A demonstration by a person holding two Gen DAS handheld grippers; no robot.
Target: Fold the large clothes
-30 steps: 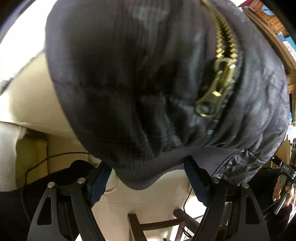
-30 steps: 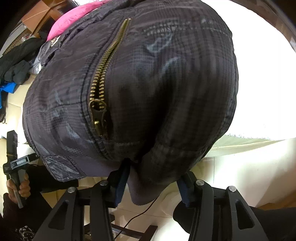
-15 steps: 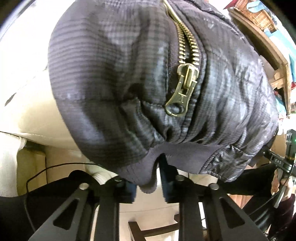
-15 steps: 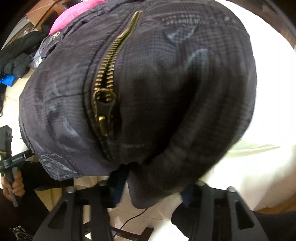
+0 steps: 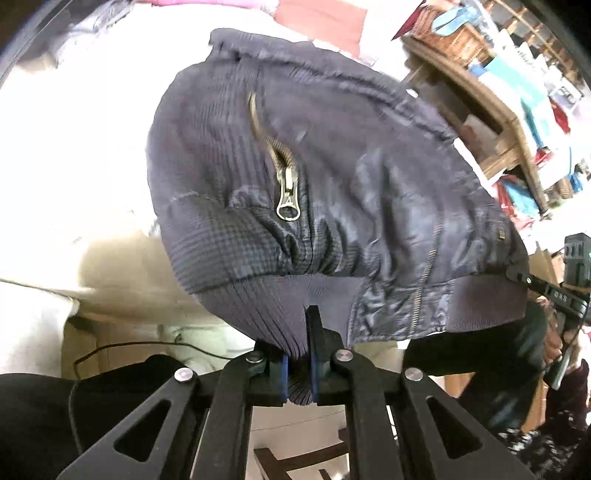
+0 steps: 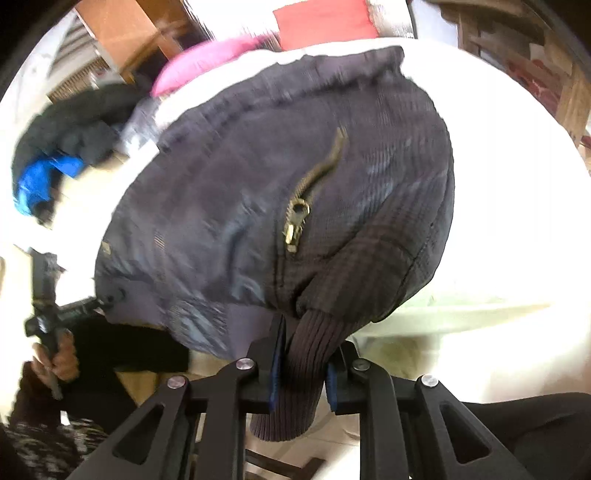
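A dark navy jacket (image 5: 332,177) with brass pocket zippers and a ribbed hem lies on a white-covered surface (image 5: 74,147). My left gripper (image 5: 297,369) is shut on the ribbed hem at one corner. My right gripper (image 6: 301,373) is shut on the ribbed hem or cuff (image 6: 295,369) at the other corner; the jacket also fills the right wrist view (image 6: 277,184). Both hold the hem lifted off the surface's near edge. The other gripper shows at each view's side edge.
A pink cloth (image 6: 207,62) and a red item (image 6: 325,22) lie at the far side. A pile of dark and blue clothes (image 6: 55,155) sits far left. Wooden shelves (image 5: 498,92) stand at the right. A wooden chair (image 5: 295,461) is below the edge.
Both grippers closed from open onto the jacket's ribbed hem and pulled back, so the jacket now looks smaller and farther, with more of the room showing.
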